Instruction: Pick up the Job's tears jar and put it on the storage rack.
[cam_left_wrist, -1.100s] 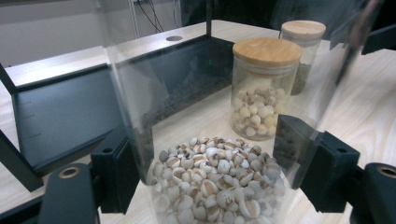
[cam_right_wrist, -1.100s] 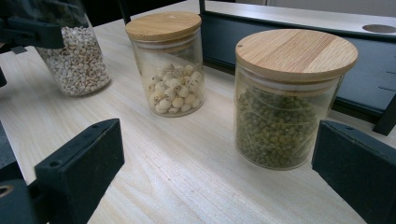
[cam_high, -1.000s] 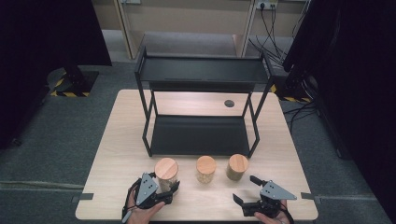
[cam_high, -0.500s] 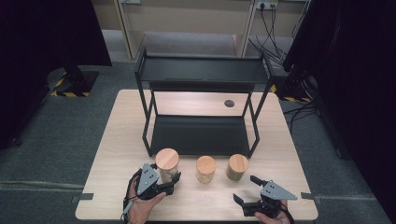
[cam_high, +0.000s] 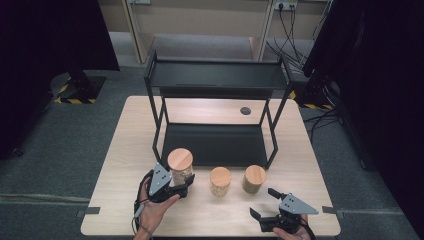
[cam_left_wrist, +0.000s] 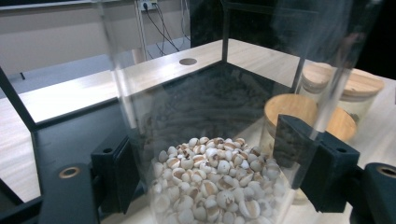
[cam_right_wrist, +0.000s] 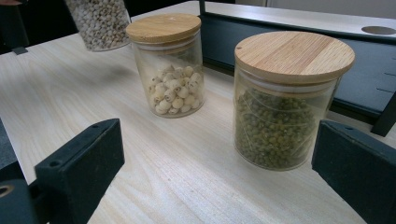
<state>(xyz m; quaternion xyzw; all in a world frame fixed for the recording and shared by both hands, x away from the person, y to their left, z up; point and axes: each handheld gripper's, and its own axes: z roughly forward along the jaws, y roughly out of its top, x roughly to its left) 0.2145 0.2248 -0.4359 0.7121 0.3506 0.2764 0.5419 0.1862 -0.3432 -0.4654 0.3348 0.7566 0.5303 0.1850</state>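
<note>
My left gripper (cam_high: 182, 186) is shut on a tall glass jar (cam_high: 180, 167) with a wooden lid, lifted off the table in front of the shelf's left leg. In the left gripper view the jar (cam_left_wrist: 210, 140) sits between both black jaws, part full of pale grains. A short jar of pale seeds (cam_high: 220, 181) and a jar of green beans (cam_high: 254, 179) stand on the table to its right. My right gripper (cam_high: 266, 203) rests open near the front edge, with nothing between its jaws. The right gripper view has the bean jar (cam_right_wrist: 287, 100) and the seed jar (cam_right_wrist: 170, 63) ahead of it.
A black two-tier metal shelf (cam_high: 216, 100) stands at the middle and back of the wooden table (cam_high: 120, 165). A round hole (cam_high: 245, 110) sits in the tabletop behind it. Cables (cam_high: 290, 30) hang at the back right beyond the table.
My left gripper has risen and moved toward the shelf with the tall jar in it. The right gripper has stayed where it was.
</note>
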